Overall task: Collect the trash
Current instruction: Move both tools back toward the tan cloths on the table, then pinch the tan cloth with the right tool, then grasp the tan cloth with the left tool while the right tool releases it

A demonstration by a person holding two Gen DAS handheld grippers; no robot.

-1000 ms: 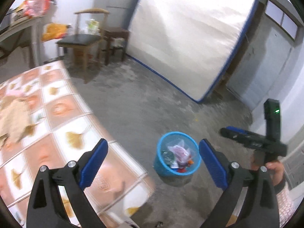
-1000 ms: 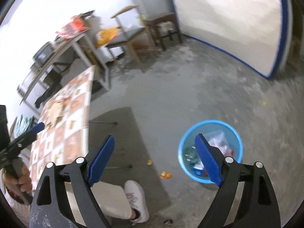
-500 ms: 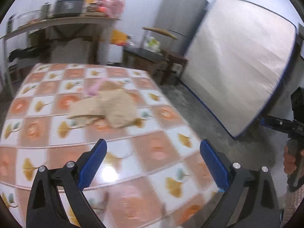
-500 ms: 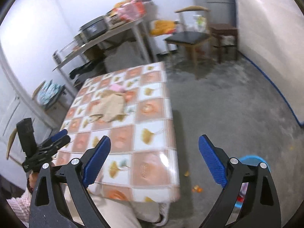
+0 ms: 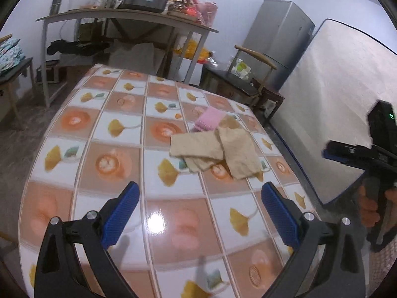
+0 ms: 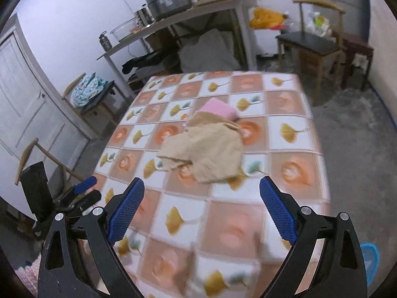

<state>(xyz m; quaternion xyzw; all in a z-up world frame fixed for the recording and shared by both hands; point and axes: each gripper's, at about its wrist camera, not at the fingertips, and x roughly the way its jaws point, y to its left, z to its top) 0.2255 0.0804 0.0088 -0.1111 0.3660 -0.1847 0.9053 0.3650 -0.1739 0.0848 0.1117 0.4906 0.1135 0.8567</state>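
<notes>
Crumpled tan paper sheets (image 5: 218,149) (image 6: 208,151) lie on the table (image 5: 82,134) (image 6: 292,154) with its orange-and-white tile cloth. A pink packet (image 5: 209,119) (image 6: 218,109) sits at their far edge, partly tucked under them in the right wrist view. My left gripper (image 5: 198,208) hovers open over the near part of the table, nothing between its blue pads. My right gripper (image 6: 201,206) is also open and empty, short of the paper. The blue trash bin (image 6: 371,258) peeks out at the lower right, beside the table.
A grey side table (image 5: 124,17) loaded with a cooker and bags stands behind. A wooden chair (image 6: 310,42) and a small dark stool (image 6: 357,49) are at the far right, a mattress (image 5: 342,99) leans on the wall. Another chair with a cushion (image 6: 86,89) stands left.
Both views have swung from the blue bin on the floor up to the table. The tan paper has come nearer and more central. Both grippers stay open.
</notes>
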